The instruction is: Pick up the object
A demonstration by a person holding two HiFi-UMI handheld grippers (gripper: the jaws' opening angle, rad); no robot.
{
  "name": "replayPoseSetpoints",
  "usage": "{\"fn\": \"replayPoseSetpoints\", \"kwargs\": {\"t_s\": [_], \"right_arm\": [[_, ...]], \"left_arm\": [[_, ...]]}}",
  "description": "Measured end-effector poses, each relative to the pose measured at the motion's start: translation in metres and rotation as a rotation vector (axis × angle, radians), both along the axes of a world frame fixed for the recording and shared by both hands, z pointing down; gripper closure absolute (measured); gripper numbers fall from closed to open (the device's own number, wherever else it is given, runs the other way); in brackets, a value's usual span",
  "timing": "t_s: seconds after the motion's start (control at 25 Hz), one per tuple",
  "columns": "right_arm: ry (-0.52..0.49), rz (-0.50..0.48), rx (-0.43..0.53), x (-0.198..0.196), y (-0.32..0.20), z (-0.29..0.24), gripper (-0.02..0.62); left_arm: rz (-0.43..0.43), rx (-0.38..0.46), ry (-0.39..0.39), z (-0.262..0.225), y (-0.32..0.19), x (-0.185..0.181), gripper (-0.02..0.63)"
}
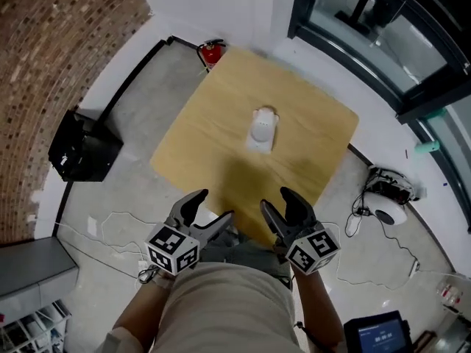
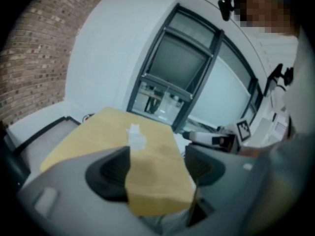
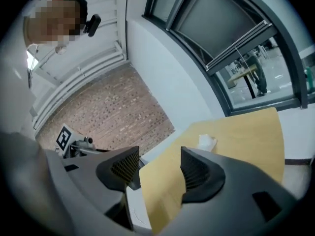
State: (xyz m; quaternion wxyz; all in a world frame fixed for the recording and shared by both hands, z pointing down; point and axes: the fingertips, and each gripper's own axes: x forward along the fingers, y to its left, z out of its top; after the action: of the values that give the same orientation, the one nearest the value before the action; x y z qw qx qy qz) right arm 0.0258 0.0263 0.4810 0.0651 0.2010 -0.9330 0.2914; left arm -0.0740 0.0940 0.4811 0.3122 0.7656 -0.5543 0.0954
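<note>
Wooden table bears the white object; left gripper and right gripper hover at its near edge, jaws apart.

Two tools, one table (one object).

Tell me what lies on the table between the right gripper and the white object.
Nothing: the head view shows only bare table between the right gripper and the white object.

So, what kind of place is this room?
Probably an office or lab space inside a building: a brick wall, large dark-framed windows and a red fire extinguisher standing by the white wall.
</note>
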Motion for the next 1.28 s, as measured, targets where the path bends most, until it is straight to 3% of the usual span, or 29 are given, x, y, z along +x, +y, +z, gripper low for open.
{"fn": "replayPoseSetpoints", "kwargs": {"t_s": [0.12, 0.2, 0.32, 0.48, 0.6, 0.72, 0.8, 0.92, 1.08, 1.28], "right_arm": [[0.121, -0.075, 0.059, -0.009, -0.026, 0.032, 0.335], [0.247, -0.126, 0.123, -0.018, -0.042, 0.063, 0.321], [0.448, -0.202, 0.228, -0.028, -0.067, 0.114, 0.308], [0.632, -0.291, 0.334, -0.039, -0.099, 0.163, 0.308], [0.725, -0.390, 0.346, -0.047, -0.110, 0.195, 0.308], [0.766, -0.539, 0.357, -0.067, -0.115, 0.219, 0.308], [0.777, -0.665, 0.358, -0.078, -0.116, 0.227, 0.308], [0.789, -0.787, 0.326, -0.084, -0.124, 0.227, 0.281], [0.799, -0.750, 0.312, -0.086, -0.127, 0.229, 0.281], [0.700, -0.650, 0.355, -0.093, -0.123, 0.226, 0.281]], "left_arm": [[0.107, -0.046, -0.062, 0.033, -0.030, -0.004, 0.269], [0.209, -0.065, -0.146, 0.063, -0.051, -0.012, 0.270], [0.382, -0.039, -0.285, 0.107, -0.085, -0.018, 0.268], [0.563, 0.008, -0.432, 0.164, -0.137, -0.022, 0.268], [0.665, -0.008, -0.478, 0.205, -0.163, -0.023, 0.268], [0.767, -0.024, -0.458, 0.228, -0.183, -0.022, 0.237], [0.824, -0.003, -0.423, 0.230, -0.190, -0.023, 0.193], [0.872, 0.043, -0.413, 0.227, -0.193, -0.020, 0.189], [0.915, 0.087, -0.425, 0.227, -0.193, -0.016, 0.202], [0.922, 0.165, -0.430, 0.224, -0.184, -0.020, 0.220]]}}
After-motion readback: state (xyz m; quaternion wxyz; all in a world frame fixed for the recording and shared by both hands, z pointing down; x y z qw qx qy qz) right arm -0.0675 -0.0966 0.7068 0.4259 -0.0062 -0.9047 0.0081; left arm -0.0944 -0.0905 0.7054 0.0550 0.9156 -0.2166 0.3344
